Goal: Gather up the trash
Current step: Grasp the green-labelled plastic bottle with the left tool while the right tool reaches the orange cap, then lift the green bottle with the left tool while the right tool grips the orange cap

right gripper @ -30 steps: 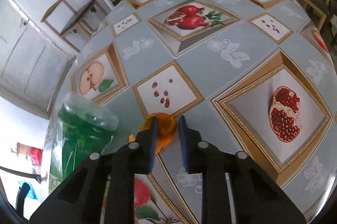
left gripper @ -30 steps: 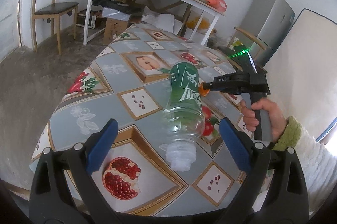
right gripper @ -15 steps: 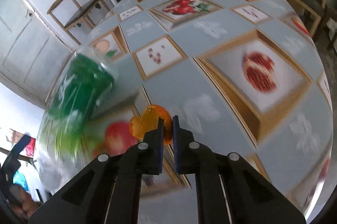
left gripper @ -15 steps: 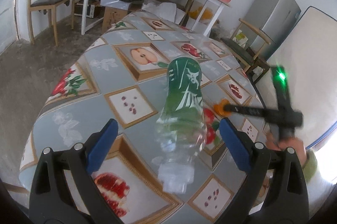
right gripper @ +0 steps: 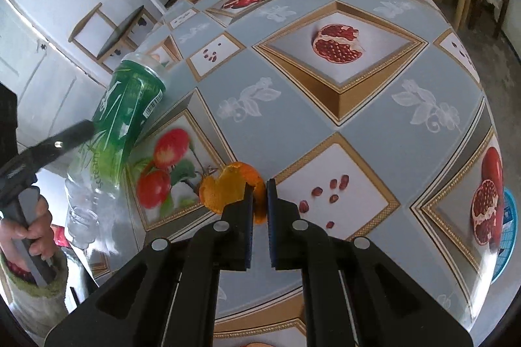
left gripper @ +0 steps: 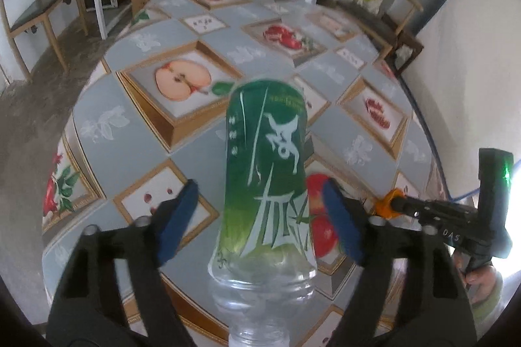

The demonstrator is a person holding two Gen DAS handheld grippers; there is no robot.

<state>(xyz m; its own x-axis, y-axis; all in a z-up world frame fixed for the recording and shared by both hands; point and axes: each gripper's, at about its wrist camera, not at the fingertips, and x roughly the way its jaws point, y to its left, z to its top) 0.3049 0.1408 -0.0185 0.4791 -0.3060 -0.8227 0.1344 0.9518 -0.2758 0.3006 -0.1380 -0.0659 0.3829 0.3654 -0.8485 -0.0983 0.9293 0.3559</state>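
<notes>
bottle [left gripper: 270,184], clear plastic with a green label, lies on the fruit-print tablecloth [left gripper: 136,132] between the blue pads [left gripper: 177,216] of your left gripper [left gripper: 260,216], whose jaws are closing without touching it. your right gripper [right gripper: 259,203] is clamped on an orange peel [right gripper: 224,187] just beside the bottle.

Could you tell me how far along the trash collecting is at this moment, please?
Done: the right gripper is shut on the orange peel scrap. In hand: the left gripper is closing around the lying clear plastic bottle with green label, pads not yet touching it. Left: gripping the bottle and binning both; no bin is visible.
</notes>
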